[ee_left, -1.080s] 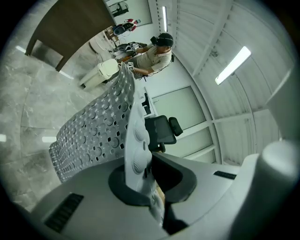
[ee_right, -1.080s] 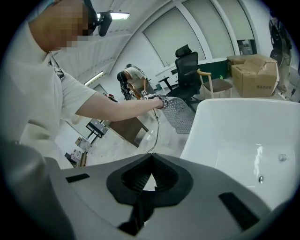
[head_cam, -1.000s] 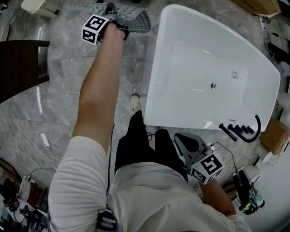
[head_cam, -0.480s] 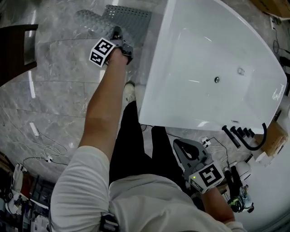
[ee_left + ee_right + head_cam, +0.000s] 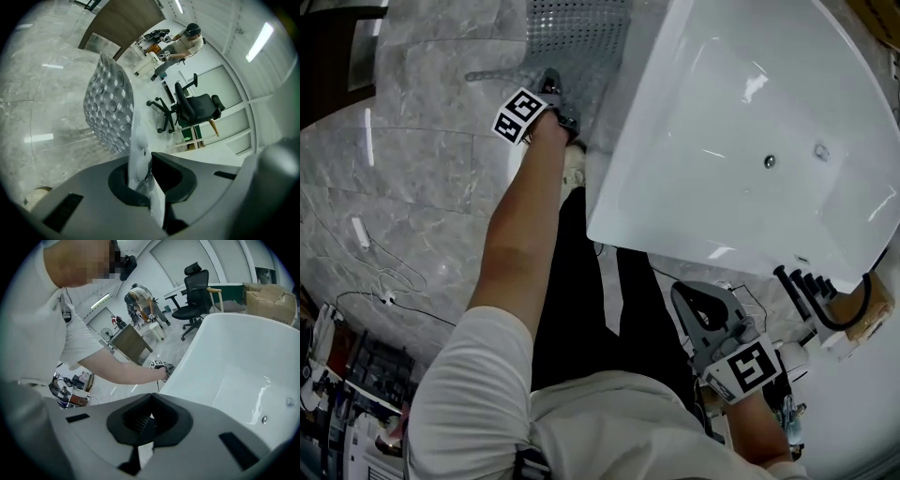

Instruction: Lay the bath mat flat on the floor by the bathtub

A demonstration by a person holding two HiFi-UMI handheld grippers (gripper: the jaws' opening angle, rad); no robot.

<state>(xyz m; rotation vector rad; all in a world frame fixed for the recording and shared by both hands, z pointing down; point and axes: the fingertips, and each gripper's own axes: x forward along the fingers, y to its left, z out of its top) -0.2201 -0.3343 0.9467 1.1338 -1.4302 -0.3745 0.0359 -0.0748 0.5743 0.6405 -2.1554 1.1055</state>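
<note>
At the head view's top centre, the left gripper (image 5: 565,117) was clamped on the edge of the grey perforated bath mat (image 5: 581,42), just beside the white bathtub (image 5: 722,187). At lower right, the right gripper (image 5: 701,305) held nothing, its jaws together.

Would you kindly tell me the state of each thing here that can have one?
bath mat: gripped at one edge, partly raised and curled, not lying flat.
left tongs: shut on the bath mat's edge.
right tongs: shut, nothing between them.
bathtub: empty, no water visible.
</note>
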